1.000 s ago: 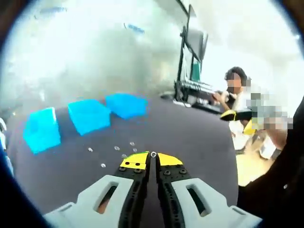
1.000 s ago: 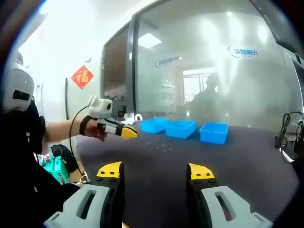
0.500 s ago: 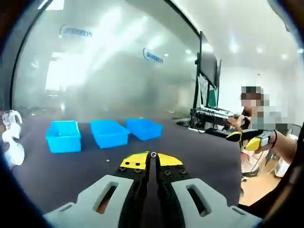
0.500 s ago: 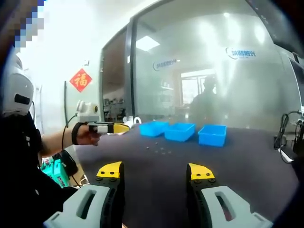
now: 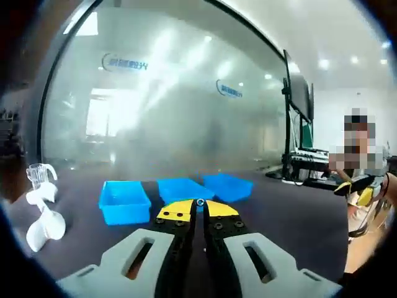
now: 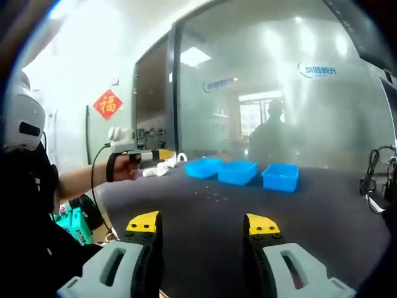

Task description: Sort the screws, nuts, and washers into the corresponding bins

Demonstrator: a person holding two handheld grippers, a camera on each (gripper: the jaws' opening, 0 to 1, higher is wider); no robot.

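Observation:
My left gripper (image 5: 200, 206) is shut on a small silver ring-shaped part (image 5: 200, 202), either a washer or a nut, pinched at its yellow tips. Just beyond the tips stand three blue bins in a row: left bin (image 5: 124, 202), middle bin (image 5: 183, 188), right bin (image 5: 227, 186). In the right gripper view my right gripper (image 6: 202, 225) stands open and empty over the dark table (image 6: 310, 217). Far ahead sit the same bins (image 6: 237, 172), with a few loose small parts (image 6: 211, 195) in front of them. The left gripper (image 6: 149, 155) is held in the air at the left.
White plastic pieces (image 5: 43, 214) lie on the table left of the bins. A glass wall (image 5: 186, 112) runs behind the table. A monitor on a stand (image 5: 298, 118) and a seated person (image 5: 363, 186) are at the right.
The left gripper has risen and levelled, still holding the part, and now faces the bins from closer. The right gripper has stayed still and open.

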